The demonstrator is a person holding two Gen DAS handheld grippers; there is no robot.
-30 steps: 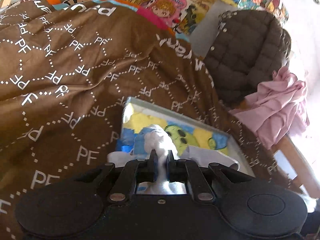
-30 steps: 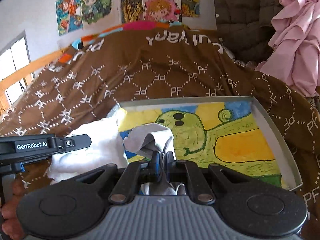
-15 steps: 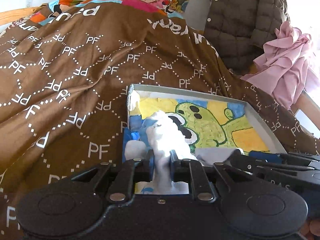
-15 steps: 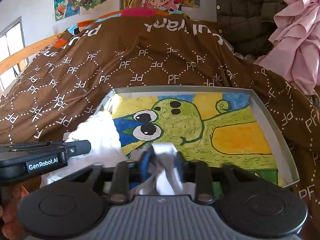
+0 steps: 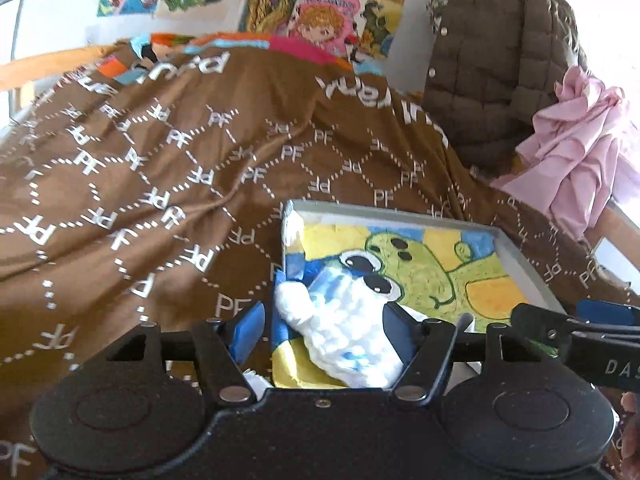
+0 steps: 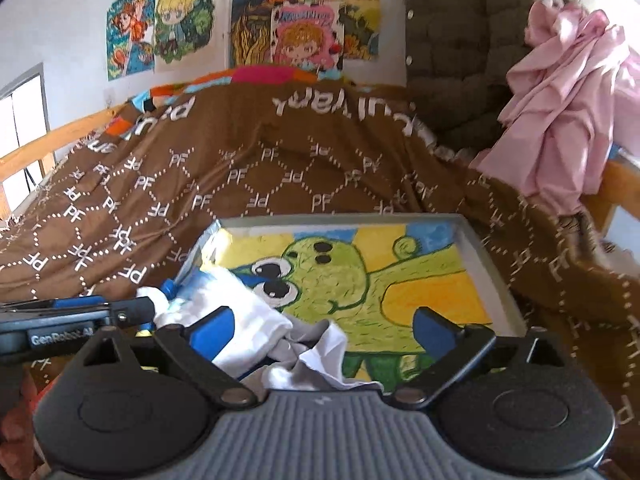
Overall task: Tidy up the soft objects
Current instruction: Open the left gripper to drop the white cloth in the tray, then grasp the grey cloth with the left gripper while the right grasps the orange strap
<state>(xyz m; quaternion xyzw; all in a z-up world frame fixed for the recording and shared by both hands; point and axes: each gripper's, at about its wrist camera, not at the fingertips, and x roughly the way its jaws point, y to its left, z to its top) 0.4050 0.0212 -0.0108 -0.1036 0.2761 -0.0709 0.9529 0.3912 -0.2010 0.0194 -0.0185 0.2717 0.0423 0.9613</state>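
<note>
A grey tray (image 5: 400, 219) (image 6: 340, 219) with a green frog picture on its floor lies on the bed. A crumpled white cloth (image 5: 344, 332) (image 6: 244, 312) rests in its near left corner, with a greyish fold (image 6: 308, 344) towards me. My left gripper (image 5: 324, 334) is open, its blue pads either side of the cloth and apart from it. My right gripper (image 6: 322, 328) is open too, just above the cloth's near edge. Each gripper shows in the other's view: the right one (image 5: 580, 328) at the right, the left one (image 6: 80, 316) at the left.
A brown bedspread (image 5: 180, 184) (image 6: 280, 168) printed with white PF letters covers the bed around the tray. A dark quilted jacket (image 5: 488, 64) and a pink garment (image 6: 568, 92) hang at the right. Posters (image 6: 184, 28) cover the wall; a wooden rail (image 6: 52, 144) runs left.
Both grippers were shut on the white cloth and have opened. The cloth has dropped into the tray's near left corner and more of the frog picture shows.
</note>
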